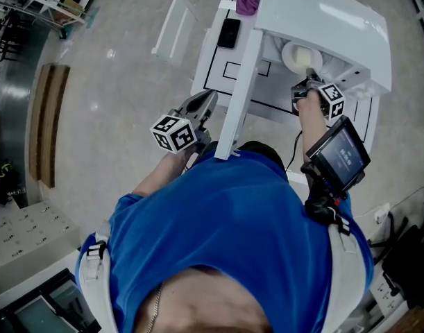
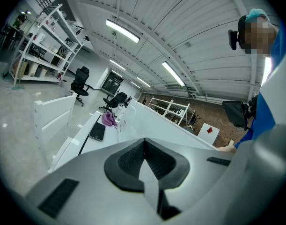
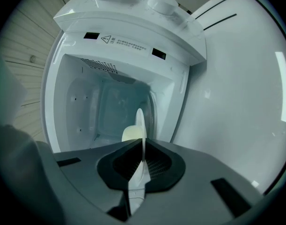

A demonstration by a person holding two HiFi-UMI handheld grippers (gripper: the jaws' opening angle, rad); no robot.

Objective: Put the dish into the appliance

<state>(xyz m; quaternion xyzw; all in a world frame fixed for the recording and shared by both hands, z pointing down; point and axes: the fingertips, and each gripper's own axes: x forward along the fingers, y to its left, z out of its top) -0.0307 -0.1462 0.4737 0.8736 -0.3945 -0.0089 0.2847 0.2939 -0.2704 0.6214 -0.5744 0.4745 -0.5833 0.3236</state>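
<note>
White appliance (image 3: 86,97) gapes ahead; right gripper (image 3: 143,146) jaws pinch dish (image 3: 140,121)

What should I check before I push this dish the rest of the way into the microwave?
1. Door open: ok. The door stands swung out, and the cavity is open ahead.
2. Grip on the dish: ok. The right gripper is shut on the rim of the dish.
3. Dish level: ok, as far as the head view shows; its round face points up.
4. Cavity floor free: cannot tell. The gripper hides the floor; the walls in sight are bare.
5. Left gripper out of the way: ok. The left gripper is shut and empty, on the far side of the door from the opening.
</note>
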